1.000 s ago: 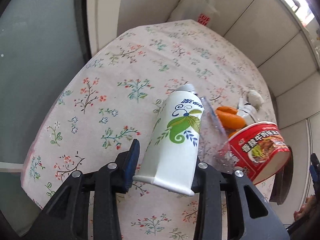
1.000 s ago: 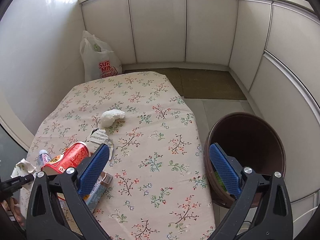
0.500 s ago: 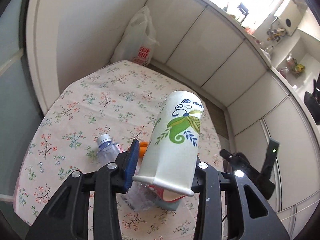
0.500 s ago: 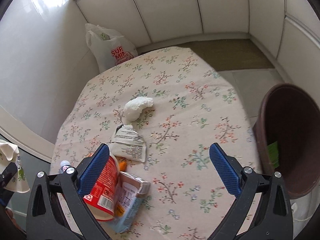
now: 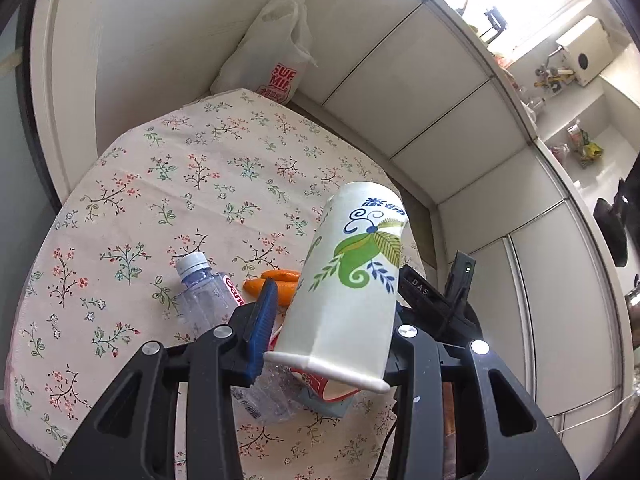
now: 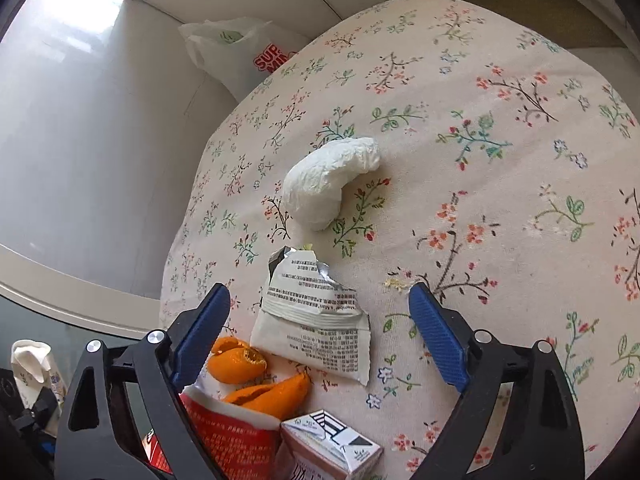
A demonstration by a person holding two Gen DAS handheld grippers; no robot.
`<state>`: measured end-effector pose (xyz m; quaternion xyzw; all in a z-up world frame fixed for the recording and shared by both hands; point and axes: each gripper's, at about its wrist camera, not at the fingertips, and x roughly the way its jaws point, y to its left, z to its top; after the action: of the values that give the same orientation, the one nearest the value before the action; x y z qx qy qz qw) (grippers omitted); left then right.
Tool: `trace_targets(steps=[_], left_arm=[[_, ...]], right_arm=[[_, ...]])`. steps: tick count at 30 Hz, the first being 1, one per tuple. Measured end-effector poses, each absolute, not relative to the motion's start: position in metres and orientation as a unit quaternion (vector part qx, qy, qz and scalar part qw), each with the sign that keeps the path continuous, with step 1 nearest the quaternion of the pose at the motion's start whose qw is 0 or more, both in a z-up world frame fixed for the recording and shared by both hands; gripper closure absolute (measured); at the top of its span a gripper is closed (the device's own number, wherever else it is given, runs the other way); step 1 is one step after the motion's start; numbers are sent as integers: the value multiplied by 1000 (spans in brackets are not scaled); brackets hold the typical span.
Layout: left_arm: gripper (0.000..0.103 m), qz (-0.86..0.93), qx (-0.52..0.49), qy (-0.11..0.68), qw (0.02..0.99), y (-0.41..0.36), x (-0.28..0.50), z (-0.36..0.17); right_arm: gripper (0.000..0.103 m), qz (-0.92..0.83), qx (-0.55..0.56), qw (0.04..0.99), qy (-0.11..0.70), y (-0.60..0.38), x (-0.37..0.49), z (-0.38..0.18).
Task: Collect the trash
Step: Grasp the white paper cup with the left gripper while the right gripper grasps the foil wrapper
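My left gripper is shut on a white paper cup with a green leaf print, held upside down above the table. Below it lie a clear plastic bottle, orange peel and a red noodle cup. My right gripper is open low over a torn white wrapper. A crumpled white tissue lies beyond it. Orange peel, the red noodle cup and a small carton lie near the left finger. The held cup also shows at the far left of the right wrist view.
The table has a floral cloth. A white plastic bag with red print stands on the floor beyond the table's far end. White cabinets line the wall. The right gripper's body shows behind the cup.
My left gripper has lifted the cup higher and tilted up from the table. My right gripper has moved down and left, away from the brown bin, over the wrapper.
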<state>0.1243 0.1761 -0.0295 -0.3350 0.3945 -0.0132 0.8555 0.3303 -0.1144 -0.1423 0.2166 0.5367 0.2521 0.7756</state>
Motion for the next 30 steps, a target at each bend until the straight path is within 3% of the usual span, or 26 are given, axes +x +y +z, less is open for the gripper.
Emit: trace_targets(steps=[3,4,5,9,10,11,22,24,25,27,28,30], left_arm=[[64,-11,-339,401,851,179,123,-32],[64,-11,-341,402,849,180,123,-33],[64,-13,-342,404,848,180,123,-33],[63,-14,-342,408,846,178,123,-34],[63,-15,-343,408,846,177,123,-34],[63,-16,-344,408,846,177,122,-34],[63,-22,-354,402,844,175,119,-33],[63,-23,-357,401,843,177,118,-33],[63,-23,-360,399,843,179,118,-32],[63,-23,-367,394,842,185,116,-30],[63,-23,-370,391,842,186,114,-28],[63,-26,-377,386,841,191,112,-25]], right_arm=[[23,250,183,787,533,-99,333,-140],[45,254,180,786,534,-94,333,-141],[74,264,189,772,546,-89,335,-146],[90,259,193,760,563,-83,334,-155],[102,255,195,760,565,-84,333,-155],[103,252,195,762,564,-85,332,-154],[103,262,164,786,536,-104,318,-120],[99,276,152,777,545,-102,319,-119],[90,285,148,766,557,-98,321,-120],[60,294,101,759,572,-86,324,-115],[40,293,64,765,570,-75,325,-109],[38,304,12,763,569,-55,329,-97]])
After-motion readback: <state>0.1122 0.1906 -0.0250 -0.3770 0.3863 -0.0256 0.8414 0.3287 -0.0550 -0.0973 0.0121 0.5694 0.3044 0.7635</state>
